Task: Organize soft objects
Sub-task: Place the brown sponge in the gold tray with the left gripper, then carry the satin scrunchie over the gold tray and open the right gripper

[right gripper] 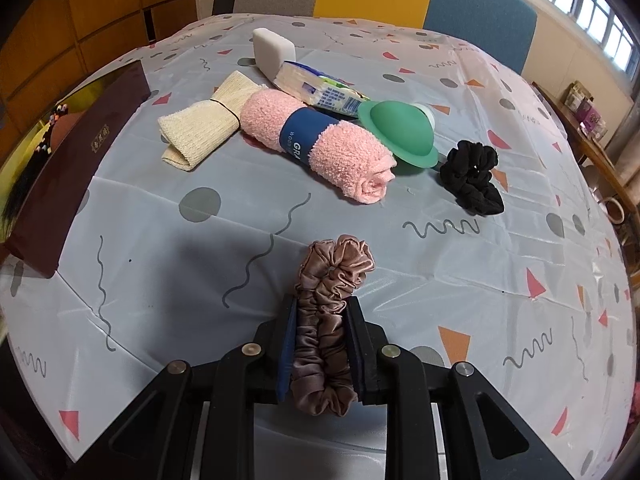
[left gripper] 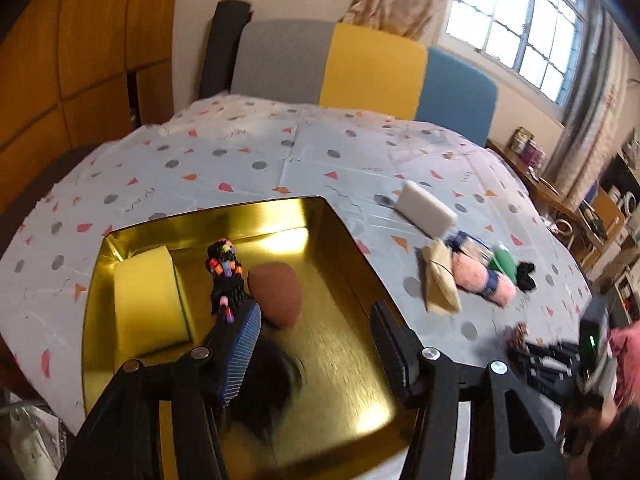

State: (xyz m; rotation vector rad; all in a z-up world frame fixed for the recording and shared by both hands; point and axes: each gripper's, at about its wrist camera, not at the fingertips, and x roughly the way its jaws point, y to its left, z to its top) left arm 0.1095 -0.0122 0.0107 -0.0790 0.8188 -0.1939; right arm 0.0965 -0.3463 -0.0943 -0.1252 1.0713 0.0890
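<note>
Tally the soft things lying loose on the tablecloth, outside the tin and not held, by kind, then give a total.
Rolled cloths: 2, cream and pink
Sponges: 1, white
Tissue packs: 1
Scrunchies: 1, black
Green caps: 1
Total: 6

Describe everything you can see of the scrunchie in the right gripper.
The brown scrunchie is a gathered ring of shiny, satin-like fabric in dusty pinkish brown, full of ruffled folds. The right gripper is shut on it: the two pads squeeze its middle flat from both sides, so the ring is pressed into a long loop. One puffy end bulges out ahead of the fingertips, the other hangs behind the pads. It lies along the fingers above the patterned tablecloth; whether it touches the cloth cannot be told.
</note>
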